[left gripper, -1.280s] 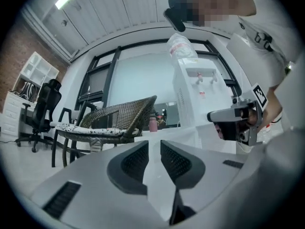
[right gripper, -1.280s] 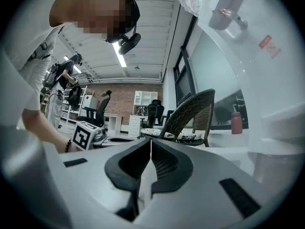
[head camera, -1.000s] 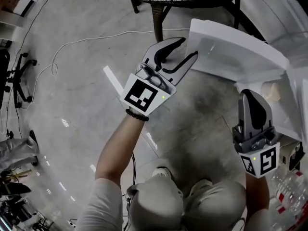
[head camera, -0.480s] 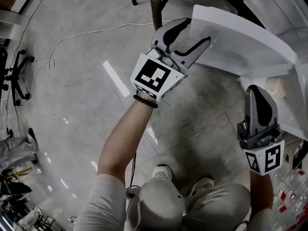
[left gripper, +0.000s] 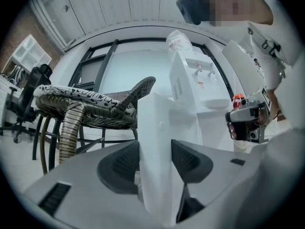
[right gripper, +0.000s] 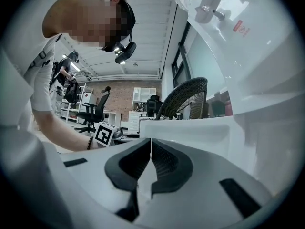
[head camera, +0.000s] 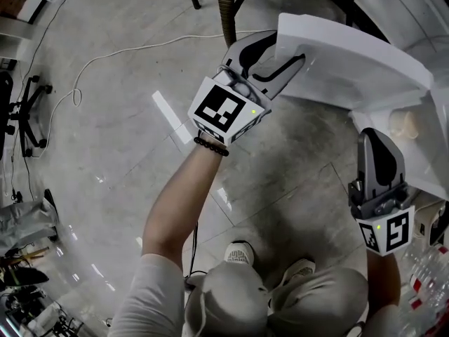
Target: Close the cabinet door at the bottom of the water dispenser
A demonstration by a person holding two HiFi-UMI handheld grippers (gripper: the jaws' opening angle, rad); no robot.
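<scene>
White cabinet door point(head camera: 351, 62), plain, standing open

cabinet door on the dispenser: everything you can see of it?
The cabinet door is a plain white, plastic-looking panel with a recessed inner face, upright and swung wide open from the water dispenser. Its free edge stands between the left gripper's jaws, which have just been closing and press both faces.
</scene>
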